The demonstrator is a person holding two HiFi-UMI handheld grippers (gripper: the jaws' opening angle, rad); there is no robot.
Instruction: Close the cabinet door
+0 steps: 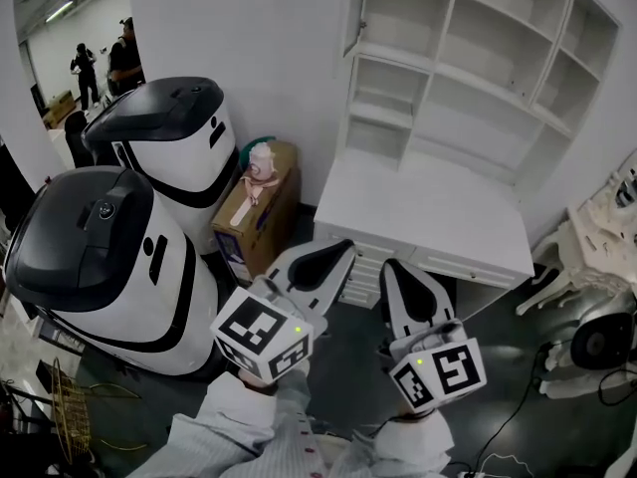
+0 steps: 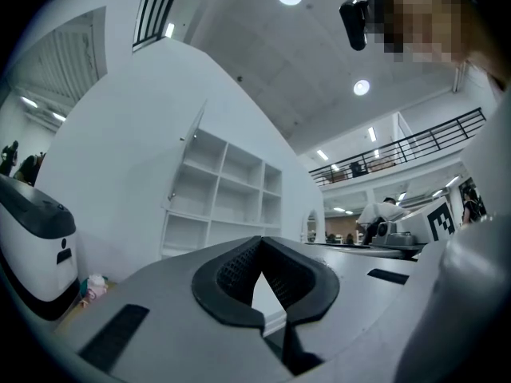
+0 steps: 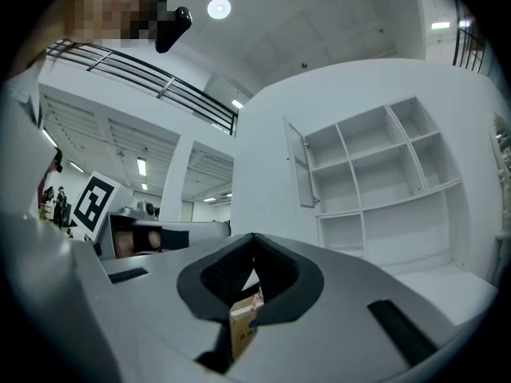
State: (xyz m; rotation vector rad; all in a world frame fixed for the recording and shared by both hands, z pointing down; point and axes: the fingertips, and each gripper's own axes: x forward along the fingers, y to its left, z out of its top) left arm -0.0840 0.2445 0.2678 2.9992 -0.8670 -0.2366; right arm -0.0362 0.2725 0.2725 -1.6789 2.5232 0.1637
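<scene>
A white shelf cabinet [image 1: 468, 58] stands on a white desk against the wall. Its narrow door [image 1: 354, 13] stands swung out at the upper left compartment; the same door shows edge-on in the left gripper view [image 2: 192, 146] and the right gripper view [image 3: 302, 166]. My left gripper [image 1: 343, 247] and right gripper [image 1: 390, 265] hang side by side low before the desk, well short of the door. Both point toward the cabinet, and each has its jaws together with nothing held. The left gripper [image 2: 257, 244] and the right gripper [image 3: 253, 242] show their tips touching.
Two big white-and-black machines [image 1: 169, 137] [image 1: 100, 257] stand at the left. A cardboard box [image 1: 257, 207] with a doll on it leans beside the desk [image 1: 428, 217]. A white chair [image 1: 597, 247] and a fan with cables [image 1: 597, 347] are at the right. People [image 1: 124, 58] stand far back.
</scene>
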